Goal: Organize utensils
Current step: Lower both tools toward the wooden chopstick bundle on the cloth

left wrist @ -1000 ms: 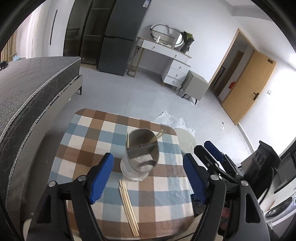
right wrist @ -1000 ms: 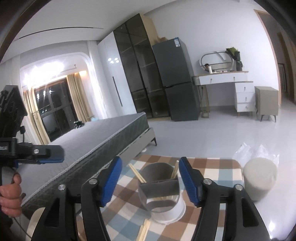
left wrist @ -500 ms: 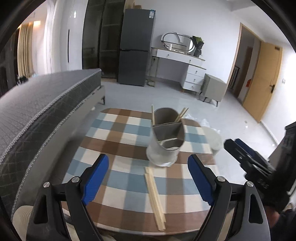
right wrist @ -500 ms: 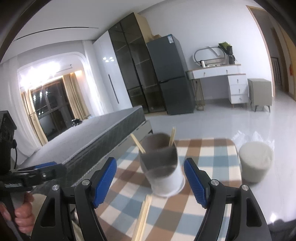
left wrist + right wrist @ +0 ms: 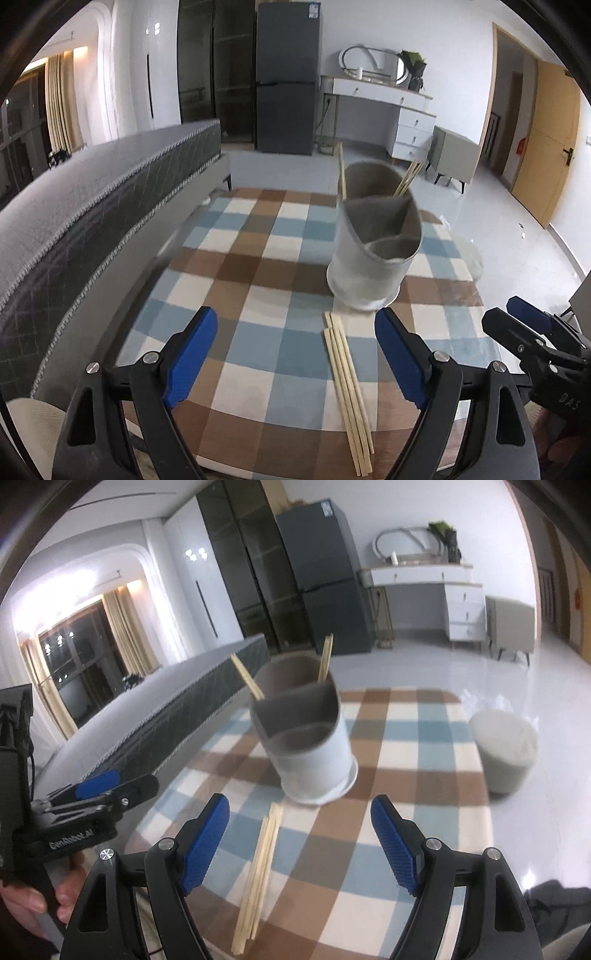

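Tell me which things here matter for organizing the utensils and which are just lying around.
Part of the job:
- loose chopsticks lying on the checked table
- divided utensil holder, chopsticks already standing in its back compartment
- left gripper and right gripper, both open and empty

Just there:
- round stool
- bed
- fridge
- dressing table

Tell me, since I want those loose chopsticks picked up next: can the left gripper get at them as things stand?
Probably yes. The left gripper is open and empty, and the loose chopsticks lie flat on the checked table just ahead, with nothing between. The utensil holder stands beyond them.
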A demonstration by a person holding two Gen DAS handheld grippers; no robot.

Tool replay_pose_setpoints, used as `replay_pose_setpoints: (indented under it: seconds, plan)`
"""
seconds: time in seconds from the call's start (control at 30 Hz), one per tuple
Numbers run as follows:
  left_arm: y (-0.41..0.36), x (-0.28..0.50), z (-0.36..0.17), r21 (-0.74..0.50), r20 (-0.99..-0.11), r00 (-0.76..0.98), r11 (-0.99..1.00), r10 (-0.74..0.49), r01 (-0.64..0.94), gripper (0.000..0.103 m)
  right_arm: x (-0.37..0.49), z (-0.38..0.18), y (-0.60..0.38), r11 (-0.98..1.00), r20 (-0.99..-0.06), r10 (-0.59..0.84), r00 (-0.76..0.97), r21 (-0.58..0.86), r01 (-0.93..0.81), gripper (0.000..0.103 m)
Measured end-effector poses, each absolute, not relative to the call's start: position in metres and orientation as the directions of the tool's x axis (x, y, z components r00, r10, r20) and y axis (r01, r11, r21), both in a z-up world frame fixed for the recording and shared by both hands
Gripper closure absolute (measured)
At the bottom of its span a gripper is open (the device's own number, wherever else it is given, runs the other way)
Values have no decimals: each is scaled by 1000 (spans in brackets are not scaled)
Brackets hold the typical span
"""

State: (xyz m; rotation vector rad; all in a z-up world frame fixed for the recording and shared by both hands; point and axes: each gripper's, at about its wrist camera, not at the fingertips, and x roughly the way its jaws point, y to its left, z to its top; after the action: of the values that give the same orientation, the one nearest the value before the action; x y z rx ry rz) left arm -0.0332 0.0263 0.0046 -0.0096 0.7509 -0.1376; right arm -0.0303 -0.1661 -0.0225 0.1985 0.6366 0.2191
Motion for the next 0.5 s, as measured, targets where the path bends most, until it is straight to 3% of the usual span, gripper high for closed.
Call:
replay_pose_setpoints:
  seconds: [0.23, 0.5]
  plan:
    - [34, -21, -10, -85, -729, 675, 994, -112, 74, 19, -19, -45, -150, 963, -661, 266, 702, 223, -154, 27]
    - [48, -8, -10, -112, -753, 650, 993, -106, 32, 19, -1, -69, -133, 965, -774, 261, 577, 192, -180, 41]
